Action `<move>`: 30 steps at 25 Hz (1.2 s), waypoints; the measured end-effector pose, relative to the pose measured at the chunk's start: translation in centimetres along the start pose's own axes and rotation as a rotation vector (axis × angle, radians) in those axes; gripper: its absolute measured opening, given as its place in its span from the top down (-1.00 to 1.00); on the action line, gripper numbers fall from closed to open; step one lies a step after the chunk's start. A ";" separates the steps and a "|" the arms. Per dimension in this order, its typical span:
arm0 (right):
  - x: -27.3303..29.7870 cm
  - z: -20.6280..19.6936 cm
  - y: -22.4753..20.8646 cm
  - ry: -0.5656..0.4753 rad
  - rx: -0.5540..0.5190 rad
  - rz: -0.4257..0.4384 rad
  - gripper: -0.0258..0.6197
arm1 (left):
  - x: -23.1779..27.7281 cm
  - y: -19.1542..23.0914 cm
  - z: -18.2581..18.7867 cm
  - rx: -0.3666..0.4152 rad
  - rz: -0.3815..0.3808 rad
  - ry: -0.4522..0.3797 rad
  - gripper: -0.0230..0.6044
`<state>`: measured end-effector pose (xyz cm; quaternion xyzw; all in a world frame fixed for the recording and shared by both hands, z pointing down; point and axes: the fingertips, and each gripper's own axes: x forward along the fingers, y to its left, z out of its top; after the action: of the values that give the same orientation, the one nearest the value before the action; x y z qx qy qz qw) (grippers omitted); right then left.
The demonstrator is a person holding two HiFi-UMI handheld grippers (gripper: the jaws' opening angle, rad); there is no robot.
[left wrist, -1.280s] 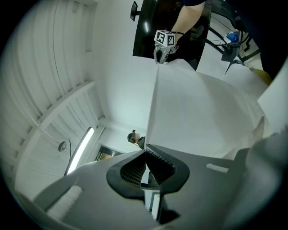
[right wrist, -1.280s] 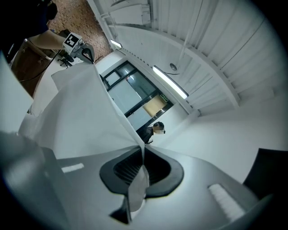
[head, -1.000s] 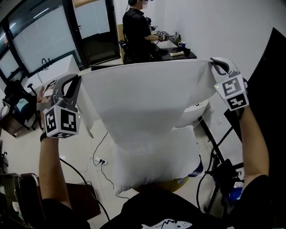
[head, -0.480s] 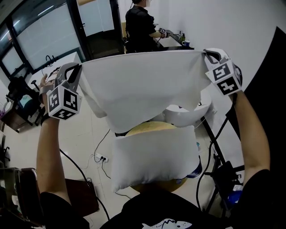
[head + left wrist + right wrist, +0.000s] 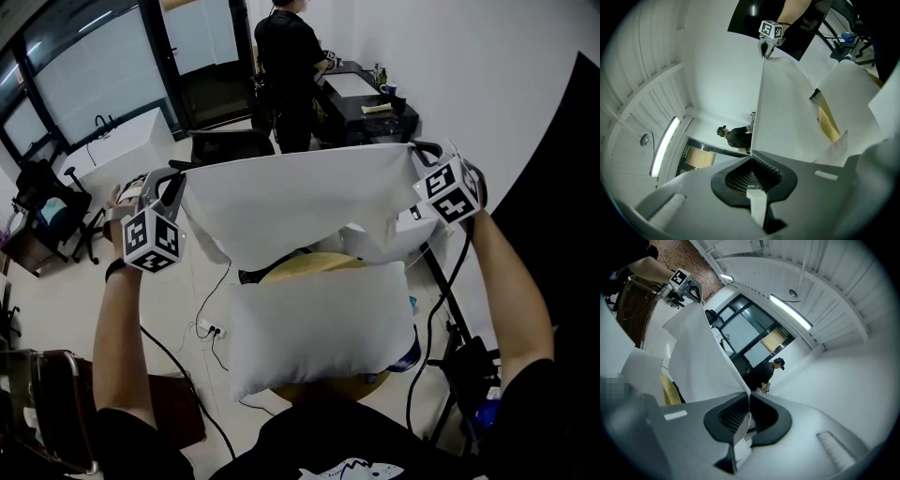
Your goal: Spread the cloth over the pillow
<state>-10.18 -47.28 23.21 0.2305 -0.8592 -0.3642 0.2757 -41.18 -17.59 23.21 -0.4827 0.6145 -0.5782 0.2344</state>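
Observation:
A white cloth (image 5: 300, 202) hangs stretched between my two grippers, above and beyond a white pillow (image 5: 323, 323) that lies on a round yellowish table (image 5: 309, 264). My left gripper (image 5: 175, 175) is shut on the cloth's left top corner. My right gripper (image 5: 415, 150) is shut on the right top corner. The cloth's lower edge hangs just past the pillow's far edge. In the left gripper view the cloth (image 5: 780, 117) runs from my closed jaws to the right gripper (image 5: 765, 51). In the right gripper view the cloth (image 5: 701, 362) runs to the left gripper (image 5: 696, 289).
A person in black (image 5: 281, 56) stands at a dark desk (image 5: 361, 98) at the back. A white table (image 5: 122, 145) stands at the left, a chair (image 5: 42, 202) beside it. Cables (image 5: 211, 328) lie on the floor. A black stand (image 5: 455, 319) is at the right.
Both grippers have come down and toward me with the cloth. Its hanging edge has lifted off the pillow's front, so most of the pillow now shows.

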 end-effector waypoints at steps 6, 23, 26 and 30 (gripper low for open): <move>-1.8 -2.2 3.3 -0.009 0.022 0.045 0.86 | -1.9 -4.0 0.2 0.006 -0.019 -0.013 0.93; -12.8 -7.0 12.0 -0.053 0.185 0.061 0.86 | -12.0 -12.6 2.3 -0.084 -0.007 -0.054 0.93; -14.4 -7.7 13.4 -0.036 0.222 0.073 0.86 | -13.1 -13.8 2.4 -0.116 -0.024 -0.068 0.93; -16.4 -8.2 13.9 -0.022 0.279 0.070 0.86 | -15.1 -14.4 3.1 -0.118 -0.035 -0.113 0.93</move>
<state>4.52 -32.87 33.44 0.2323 -0.9119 -0.2341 0.2441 -27.50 -4.07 31.94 -0.5382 0.6248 -0.5169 0.2296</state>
